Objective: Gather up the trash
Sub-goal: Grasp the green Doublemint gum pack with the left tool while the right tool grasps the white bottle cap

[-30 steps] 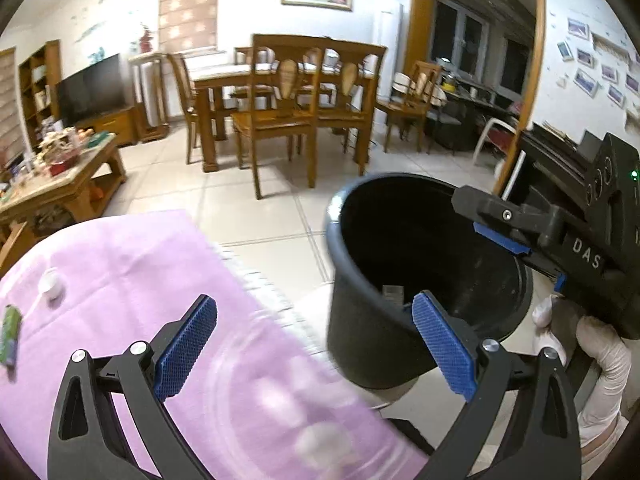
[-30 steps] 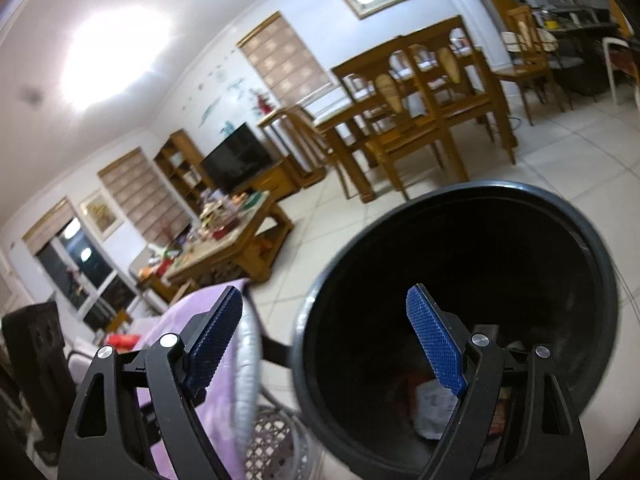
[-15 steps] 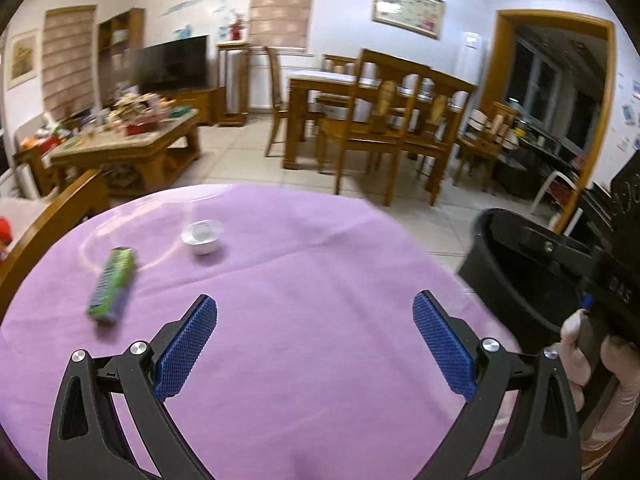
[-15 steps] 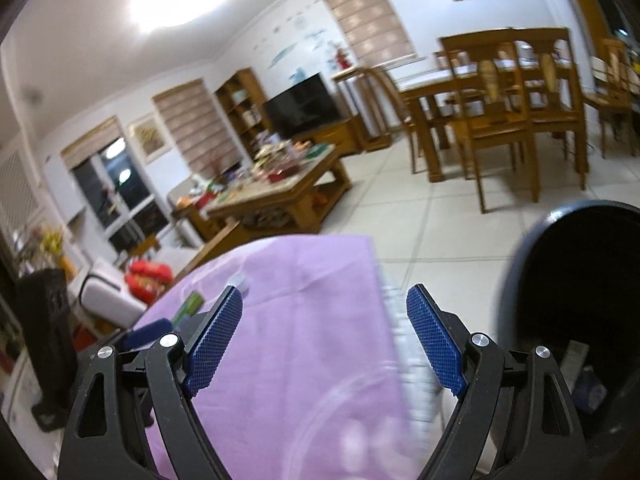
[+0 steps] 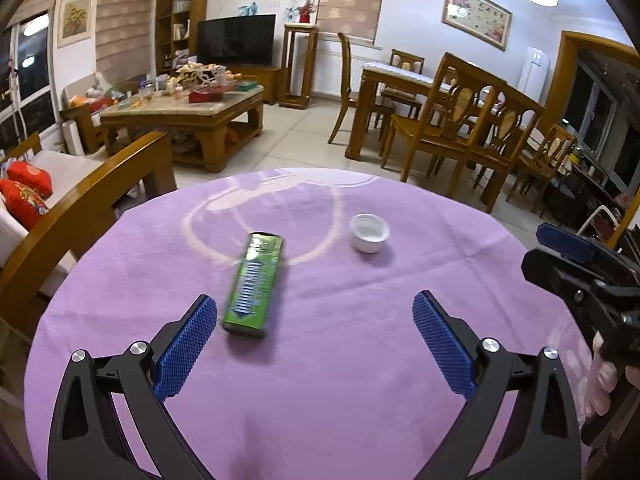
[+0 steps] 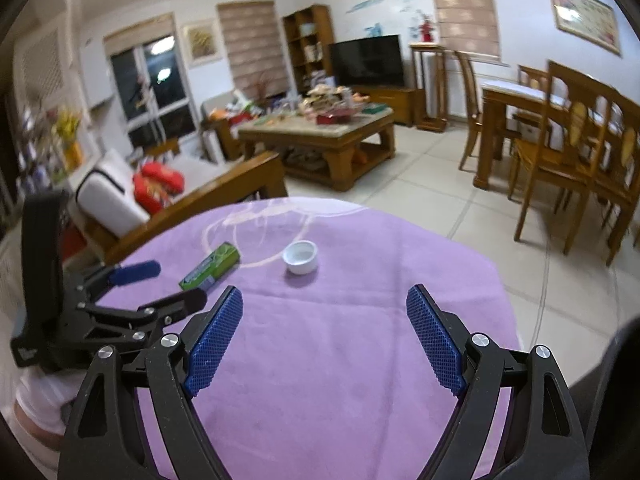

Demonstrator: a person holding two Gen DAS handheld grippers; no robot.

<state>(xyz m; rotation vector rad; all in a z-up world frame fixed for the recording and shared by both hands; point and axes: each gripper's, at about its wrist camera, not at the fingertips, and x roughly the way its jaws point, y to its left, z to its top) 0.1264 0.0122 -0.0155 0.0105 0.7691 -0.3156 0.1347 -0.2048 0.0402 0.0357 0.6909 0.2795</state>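
Note:
A green snack pack point(image 5: 254, 280) lies on the round purple tablecloth point(image 5: 360, 380), with a small white cup point(image 5: 369, 233) to its right. My left gripper point(image 5: 316, 312) hovers open and empty just short of the pack, whose near end sits by the left pad. My right gripper point(image 6: 325, 300) is also open and empty, over the cloth point(image 6: 360, 360) short of the white cup point(image 6: 301, 257). From this side the green pack point(image 6: 210, 266) lies left of the cup, with the left gripper point(image 6: 180, 283) at its near end. The right gripper point(image 5: 568, 256) shows at the left wrist view's right edge.
A wooden sofa arm point(image 5: 100, 196) borders the table's left side. A cluttered coffee table point(image 5: 192, 116) stands beyond, and a dining table with chairs point(image 5: 452, 120) at the right across tiled floor. A dark rounded shape point(image 6: 612, 380) fills the right wrist view's lower right edge.
Both views have swung left, away from the black bin and over the purple table. The green pack and the white cup now lie straight ahead. Both jaws stayed equally wide.

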